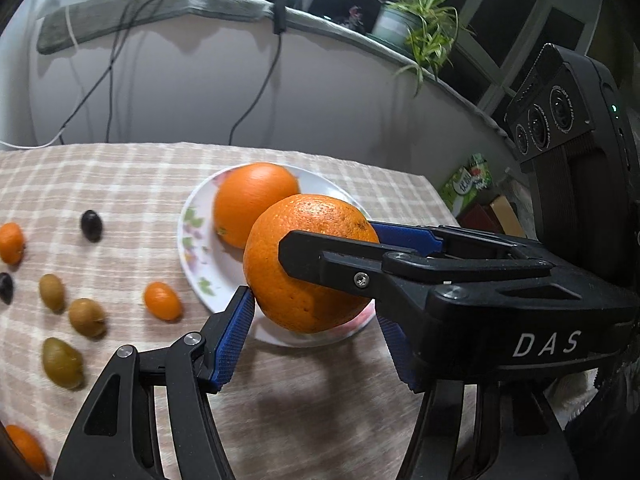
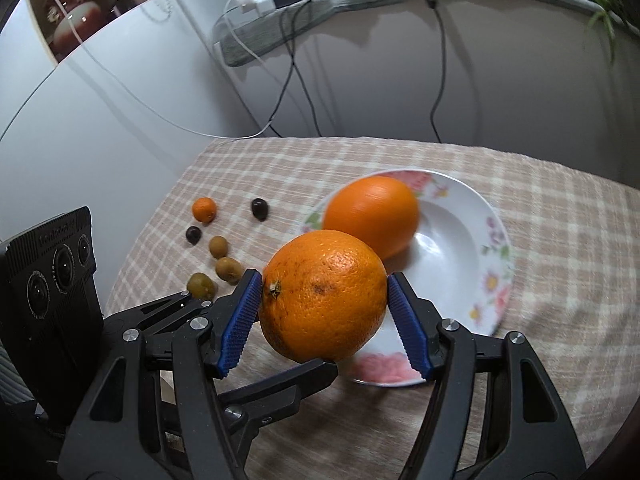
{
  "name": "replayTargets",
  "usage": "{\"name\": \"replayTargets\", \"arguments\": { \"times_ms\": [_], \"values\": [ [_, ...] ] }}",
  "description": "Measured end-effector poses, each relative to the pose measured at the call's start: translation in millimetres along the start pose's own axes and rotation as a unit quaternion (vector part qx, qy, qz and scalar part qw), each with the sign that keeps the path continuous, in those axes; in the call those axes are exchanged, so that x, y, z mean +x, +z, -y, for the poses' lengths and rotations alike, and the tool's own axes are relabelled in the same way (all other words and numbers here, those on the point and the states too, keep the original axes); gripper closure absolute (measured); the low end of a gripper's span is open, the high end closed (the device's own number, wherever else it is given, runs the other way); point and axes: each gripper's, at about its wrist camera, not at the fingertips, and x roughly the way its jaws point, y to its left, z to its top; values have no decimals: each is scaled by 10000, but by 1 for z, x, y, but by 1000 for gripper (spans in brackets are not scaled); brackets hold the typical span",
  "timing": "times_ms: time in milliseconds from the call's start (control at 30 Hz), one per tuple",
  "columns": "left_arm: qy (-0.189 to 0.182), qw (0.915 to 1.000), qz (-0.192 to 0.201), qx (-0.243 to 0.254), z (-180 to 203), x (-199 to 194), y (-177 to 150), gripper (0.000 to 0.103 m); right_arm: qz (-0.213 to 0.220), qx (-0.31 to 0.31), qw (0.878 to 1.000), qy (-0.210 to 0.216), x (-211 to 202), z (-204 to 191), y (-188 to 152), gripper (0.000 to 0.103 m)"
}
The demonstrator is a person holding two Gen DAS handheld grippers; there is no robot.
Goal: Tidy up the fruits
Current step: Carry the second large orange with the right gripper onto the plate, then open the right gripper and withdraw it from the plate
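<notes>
We grip one orange [image 2: 324, 296] with both grippers, left [image 1: 316, 320] and right [image 2: 326, 320], above the floral plate [image 2: 472, 248].

"DAS" on right hand-held gripper [image 1: 304, 264]

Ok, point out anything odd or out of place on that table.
One orange is clamped by both grippers at once, the right gripper and the left gripper, above the plate's near rim. The other orange already sits on the plate. Small fruits lie loose on the cloth. Nothing is spilled or broken.
</notes>
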Motion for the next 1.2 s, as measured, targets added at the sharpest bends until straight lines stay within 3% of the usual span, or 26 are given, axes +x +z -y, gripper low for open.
{"name": "replayTargets", "arguments": {
  "times_ms": [667,1200],
  "values": [
    [22,9991,-330,248,22,40,5,41,-156,397,9989,-197,5,44,-4,35],
    [223,9990,-44,375,10,16,-4,40,223,215,9989,-339,-9,30,-1,31]
  ]
}}
